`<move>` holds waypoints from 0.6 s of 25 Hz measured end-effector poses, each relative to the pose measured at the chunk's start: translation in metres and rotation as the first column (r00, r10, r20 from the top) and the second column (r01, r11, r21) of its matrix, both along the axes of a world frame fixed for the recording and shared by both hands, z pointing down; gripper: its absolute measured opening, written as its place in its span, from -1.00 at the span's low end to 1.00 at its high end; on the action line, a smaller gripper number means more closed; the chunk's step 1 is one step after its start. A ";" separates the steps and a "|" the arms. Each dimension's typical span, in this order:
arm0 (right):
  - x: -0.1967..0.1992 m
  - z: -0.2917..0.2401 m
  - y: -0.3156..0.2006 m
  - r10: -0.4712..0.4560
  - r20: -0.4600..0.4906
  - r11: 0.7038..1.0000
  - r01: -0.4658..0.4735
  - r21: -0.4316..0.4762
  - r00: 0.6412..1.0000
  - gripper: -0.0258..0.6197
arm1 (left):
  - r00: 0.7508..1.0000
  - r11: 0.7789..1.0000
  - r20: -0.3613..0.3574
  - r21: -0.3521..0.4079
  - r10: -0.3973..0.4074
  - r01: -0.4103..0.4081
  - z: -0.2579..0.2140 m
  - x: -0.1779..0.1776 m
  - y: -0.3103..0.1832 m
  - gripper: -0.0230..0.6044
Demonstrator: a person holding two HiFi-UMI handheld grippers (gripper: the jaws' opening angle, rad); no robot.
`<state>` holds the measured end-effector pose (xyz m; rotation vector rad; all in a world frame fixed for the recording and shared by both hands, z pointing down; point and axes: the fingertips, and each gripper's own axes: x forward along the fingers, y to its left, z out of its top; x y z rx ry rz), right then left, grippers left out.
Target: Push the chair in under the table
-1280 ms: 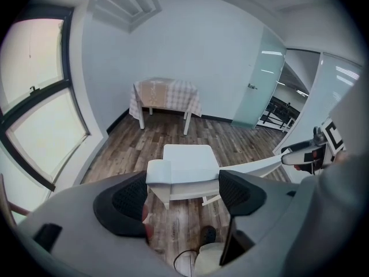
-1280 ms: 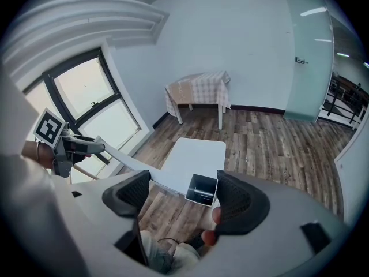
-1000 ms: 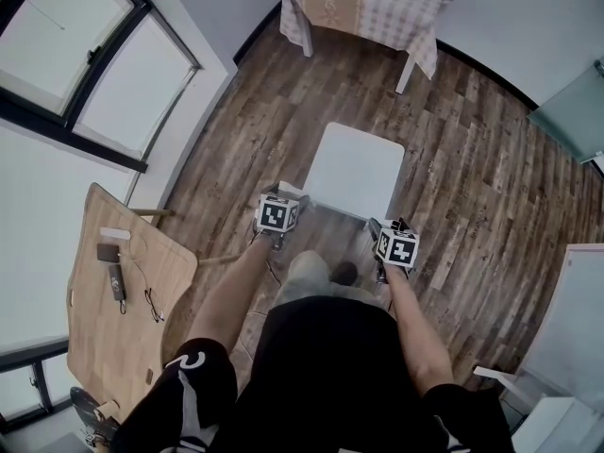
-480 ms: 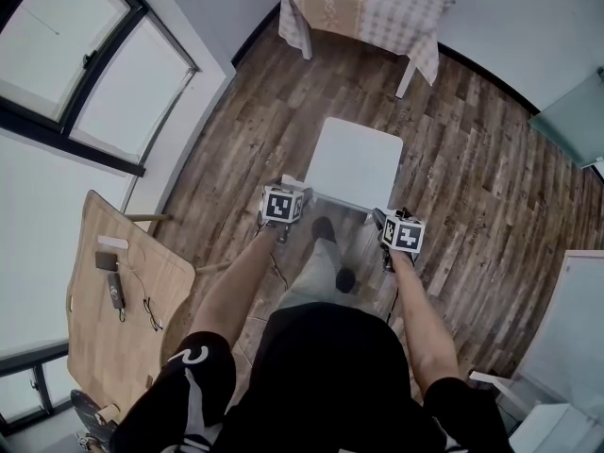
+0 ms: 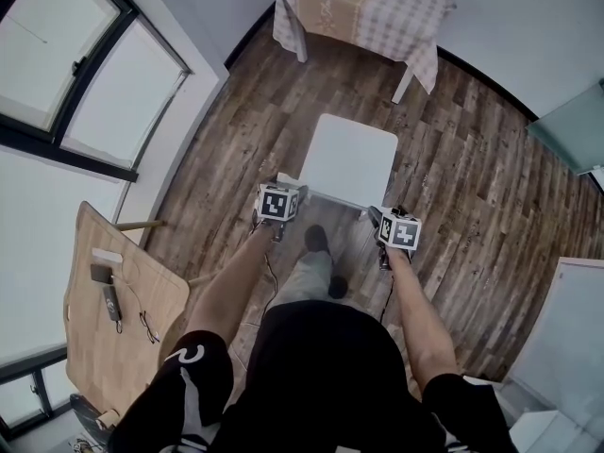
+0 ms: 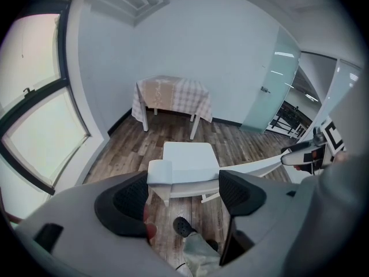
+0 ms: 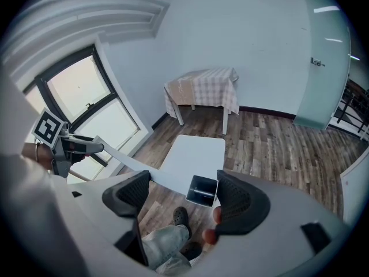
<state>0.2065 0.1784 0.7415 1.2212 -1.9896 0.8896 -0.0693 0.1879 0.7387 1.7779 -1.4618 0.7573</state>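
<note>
Chair (image 5: 351,163) stands short of the table (image 5: 363,8). Your arms reach forward, left gripper (image 6: 183,190) and right gripper (image 7: 183,196) jaws apart, straddling the backrest's (image 5: 326,199) ends.

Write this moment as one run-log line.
left gripper open at chair back | right gripper open at chair back | chair short of table

The head view looks steeply down from above the person (image 5: 321,366) onto the wooden floor (image 5: 472,149), with the chair (image 5: 349,163) just ahead and the table (image 5: 363,3) at the far edge. The camera on the left gripper (image 6: 184,192) sits low, close against the left end of the chair's back, and faces far toward the table. The one on the right gripper (image 7: 184,195) looks likewise from the right end, turned slightly left. All three views share the seat and the table.
</note>
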 end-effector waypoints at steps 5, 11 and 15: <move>-0.007 0.000 -0.033 -0.001 -0.005 1.000 0.001 -0.006 1.000 0.26 | 1.000 1.000 0.001 -0.012 -0.003 0.003 -0.001 -0.007 -0.032 0.29; -0.015 0.000 -0.070 -0.003 -0.006 1.000 0.003 -0.008 1.000 0.26 | 1.000 1.000 0.000 -0.006 -0.002 0.002 0.000 -0.015 -0.069 0.28; -0.021 0.000 -0.089 0.000 -0.008 1.000 -0.001 -0.013 1.000 0.26 | 1.000 1.000 0.007 0.013 0.008 -0.008 0.002 -0.023 -0.091 0.29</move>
